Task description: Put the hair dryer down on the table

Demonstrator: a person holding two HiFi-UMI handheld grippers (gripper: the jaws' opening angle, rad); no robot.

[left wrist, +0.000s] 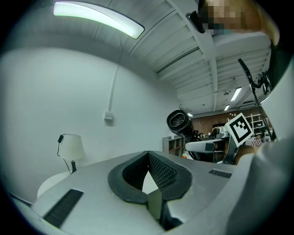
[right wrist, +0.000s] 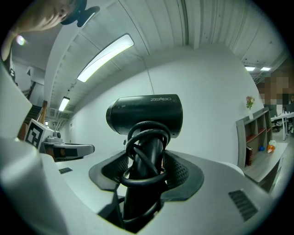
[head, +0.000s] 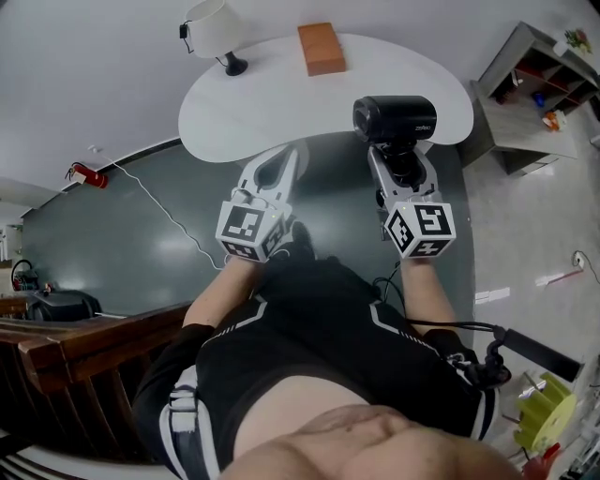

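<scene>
A black hair dryer stands upright in my right gripper, just short of the white table's near edge. In the right gripper view the jaws are shut on the hair dryer's handle, which has its black cord looped around it, and the barrel sits above the pads. My left gripper hangs level beside it on the left. Its fingertips meet and nothing is between them in the left gripper view. From there the hair dryer shows at the right.
On the table stand a white lamp at the left and a brown box at the back. A grey shelf unit stands to the right. A red fire extinguisher and a white cable lie on the dark floor, with wooden chairs lower left.
</scene>
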